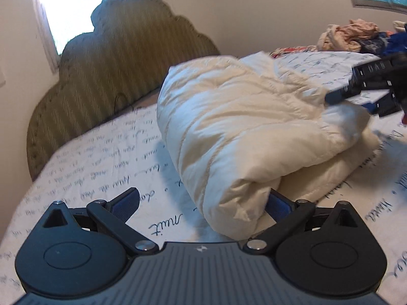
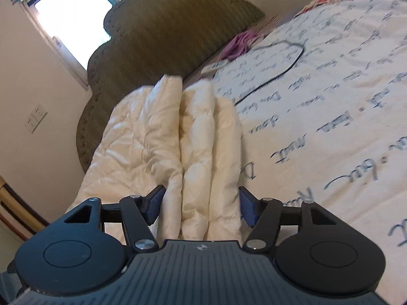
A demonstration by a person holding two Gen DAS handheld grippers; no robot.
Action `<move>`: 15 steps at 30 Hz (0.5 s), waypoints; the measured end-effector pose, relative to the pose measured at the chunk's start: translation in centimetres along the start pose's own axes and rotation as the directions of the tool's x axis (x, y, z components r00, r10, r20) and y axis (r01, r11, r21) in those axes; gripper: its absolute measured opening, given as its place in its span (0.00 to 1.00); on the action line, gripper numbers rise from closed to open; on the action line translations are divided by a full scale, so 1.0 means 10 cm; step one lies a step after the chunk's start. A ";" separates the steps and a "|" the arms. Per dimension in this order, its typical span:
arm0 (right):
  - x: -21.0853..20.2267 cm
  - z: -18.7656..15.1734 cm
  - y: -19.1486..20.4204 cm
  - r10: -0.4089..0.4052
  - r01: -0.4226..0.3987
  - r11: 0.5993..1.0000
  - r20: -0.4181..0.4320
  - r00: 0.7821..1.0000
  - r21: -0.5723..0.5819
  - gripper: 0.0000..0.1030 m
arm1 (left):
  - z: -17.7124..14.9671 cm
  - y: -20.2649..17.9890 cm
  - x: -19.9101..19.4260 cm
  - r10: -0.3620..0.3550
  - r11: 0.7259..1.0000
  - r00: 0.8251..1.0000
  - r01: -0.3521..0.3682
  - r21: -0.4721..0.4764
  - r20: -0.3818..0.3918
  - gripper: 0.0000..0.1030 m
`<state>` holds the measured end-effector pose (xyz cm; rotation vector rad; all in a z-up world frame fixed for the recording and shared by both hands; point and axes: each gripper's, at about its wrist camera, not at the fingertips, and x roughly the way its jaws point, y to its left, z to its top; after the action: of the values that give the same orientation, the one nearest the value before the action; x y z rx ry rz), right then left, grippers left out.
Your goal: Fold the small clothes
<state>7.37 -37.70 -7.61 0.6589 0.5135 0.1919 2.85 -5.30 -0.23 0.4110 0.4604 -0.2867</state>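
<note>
A cream quilted puffy jacket [image 1: 241,132] lies folded in thick layers on the bed. My left gripper [image 1: 201,203] is open; its right finger [image 1: 277,204] touches the folded near end, its left finger [image 1: 126,203] stands apart over the sheet. In the right wrist view the jacket [image 2: 178,139] shows as stacked folds. My right gripper [image 2: 201,206] has its jaws on both sides of the thick folded edge, pads against the fabric. The right gripper also shows in the left wrist view [image 1: 356,94] at the jacket's far side.
The bed has a white sheet with blue handwriting print [image 1: 101,167] and an olive scalloped headboard [image 1: 114,63]. A pile of mixed clothes [image 1: 356,35] lies at the far end. A black cable [image 2: 279,71], a purple cloth [image 2: 239,45] and a remote lie near the headboard.
</note>
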 end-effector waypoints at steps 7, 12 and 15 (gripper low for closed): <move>-0.37 0.06 -0.11 0.218 -0.218 0.967 0.011 0.976 0.133 0.66 | 0.34 0.10 -0.29 -0.144 0.985 0.978 0.157 -0.075 0.153 1.00; -0.26 -0.13 0.04 0.107 -0.102 0.992 -0.066 0.992 0.079 0.67 | 0.64 0.22 0.05 -0.038 0.967 0.995 0.059 -0.248 0.088 1.00; -0.21 -0.18 0.04 0.105 -0.098 0.989 -0.060 0.993 0.107 0.68 | 0.68 0.32 0.33 -0.030 0.943 0.999 0.033 -0.331 0.016 1.00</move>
<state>4.63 -37.05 -7.75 0.7828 0.5556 0.2851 9.33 -6.06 4.78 0.0728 0.4948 -0.2367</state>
